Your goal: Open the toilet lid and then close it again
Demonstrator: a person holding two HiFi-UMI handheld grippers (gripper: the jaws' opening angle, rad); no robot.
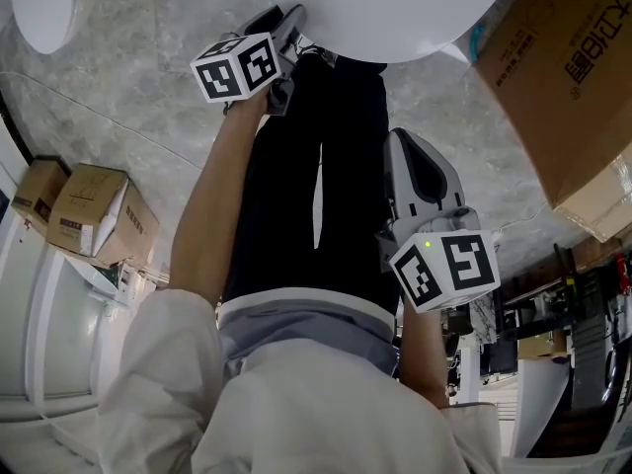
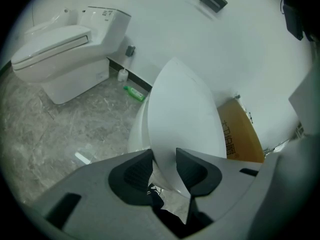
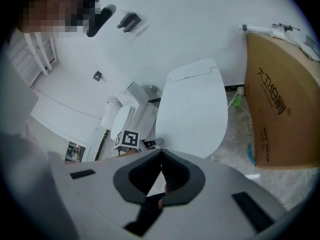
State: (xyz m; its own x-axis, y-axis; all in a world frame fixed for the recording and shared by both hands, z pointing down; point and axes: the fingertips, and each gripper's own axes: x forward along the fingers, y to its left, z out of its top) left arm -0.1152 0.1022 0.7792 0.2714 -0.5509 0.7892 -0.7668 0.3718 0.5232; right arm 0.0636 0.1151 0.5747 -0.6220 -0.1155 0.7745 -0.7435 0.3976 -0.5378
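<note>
Left gripper view shows left hand-held gripper [image 2: 165, 156] clamping the toilet lid [image 2: 185, 109]; right hand-held gripper [image 3: 161, 153] fully closed.

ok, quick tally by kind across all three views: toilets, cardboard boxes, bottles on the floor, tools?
Toilets: 2 (near toilet, far toilet)
Cardboard boxes: 3 (large box, small box, smaller box)
Bottles: 2 (green bottle, white bottle)
Tools: 2 (left tool, right tool)
Total: 9
</note>
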